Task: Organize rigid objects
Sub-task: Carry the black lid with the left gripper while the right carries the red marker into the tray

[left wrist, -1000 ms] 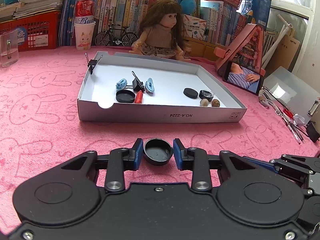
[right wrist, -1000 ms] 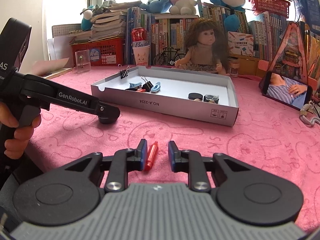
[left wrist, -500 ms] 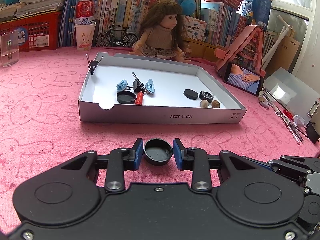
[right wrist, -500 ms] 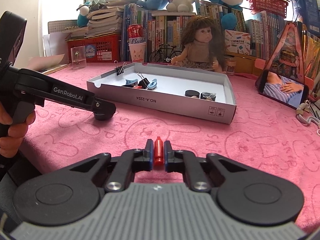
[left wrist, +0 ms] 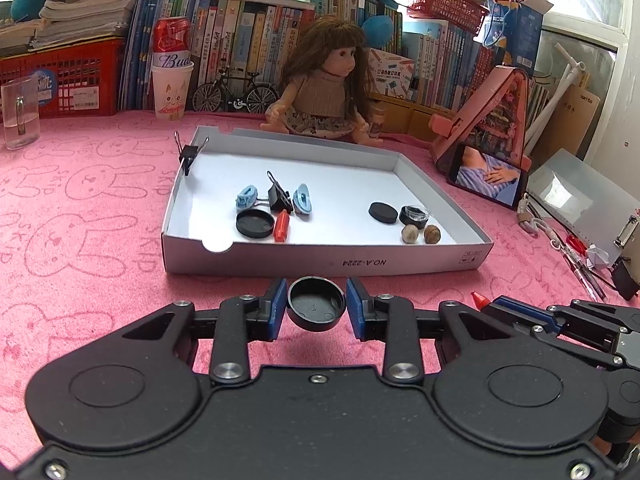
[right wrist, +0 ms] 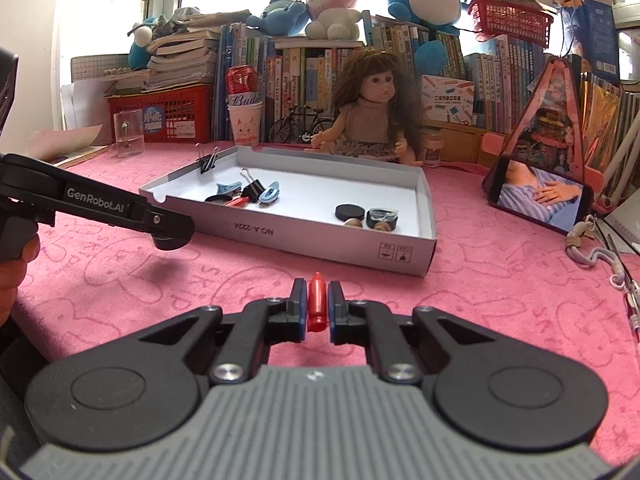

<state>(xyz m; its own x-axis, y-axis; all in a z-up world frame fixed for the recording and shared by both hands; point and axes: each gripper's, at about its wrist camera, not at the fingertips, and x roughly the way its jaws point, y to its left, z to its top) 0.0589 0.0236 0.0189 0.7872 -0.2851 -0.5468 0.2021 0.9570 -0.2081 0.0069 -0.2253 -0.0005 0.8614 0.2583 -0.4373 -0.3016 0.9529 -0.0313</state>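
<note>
left claw [left wrist: 316, 309] pinches a black cap [left wrist: 316, 309] by its rim, hollow side facing the camera, lifted off the pink cloth [left wrist: 92, 280] with its shadow below. claw and cap sit just short of the near wall of the white tray [left wrist: 320, 266]. right claw [right wrist: 317, 305] is pressed together on a red piece [right wrist: 317, 304], which stands upright between the pads with its pointed tip up; this claw also sits short of the tray's near wall. in the left view the right claw shows at the lower right, red tip poking out ahead of it. in the right view the left claw reaches in from the left, cap at its end, a hand [right wrist: 16, 272] at the edge behind it.

tray contents, left view: a black clip [left wrist: 189, 154] clamped on the far left wall; a second black clip [left wrist: 279, 197] on the floor between two blue clips [left wrist: 247, 197] [left wrist: 302, 199]; a second black cap [left wrist: 255, 223] touching or just beside a second red piece [left wrist: 282, 225]; toward the right, a black disc [left wrist: 383, 212], a small black pot [left wrist: 414, 216], and two nuts [left wrist: 410, 234] [left wrist: 432, 234] side by side near the front wall.

behind the tray: a doll [left wrist: 326, 84] seated at its far edge, a toy bicycle [left wrist: 236, 92], a paper cup [left wrist: 172, 90] with a can in it, rows of books. a phone [left wrist: 486, 179] leans on a stand to the right. a glass [left wrist: 19, 114] stands at the far left.
</note>
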